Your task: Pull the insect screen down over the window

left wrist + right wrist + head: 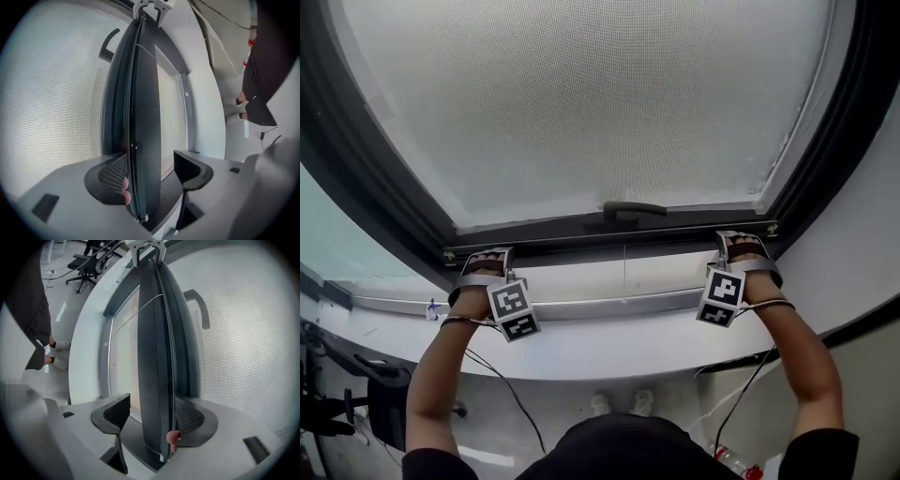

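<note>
The insect screen's pale mesh [581, 103] covers the window down to its dark bottom bar [609, 230], which carries a dark handle [633, 211] at mid-width. My left gripper [487, 255] is at the bar's left end and my right gripper [741, 239] is at its right end. In the left gripper view the open gripper [150, 173] straddles the bar [143, 117]; one jaw touches it, the other stands apart. The right gripper [152, 420] straddles the bar [154, 357] the same way, open. Mesh [51, 93] [243, 333] lies beyond the bar in both views. A pink fingertip shows beside each inner jaw.
A grey rail [609, 305] and a white sill [609, 342] run below the bar. The dark window frame [375, 178] curves up both sides. A black office chair [380, 398] stands at lower left. Cables [502, 384] hang from both grippers.
</note>
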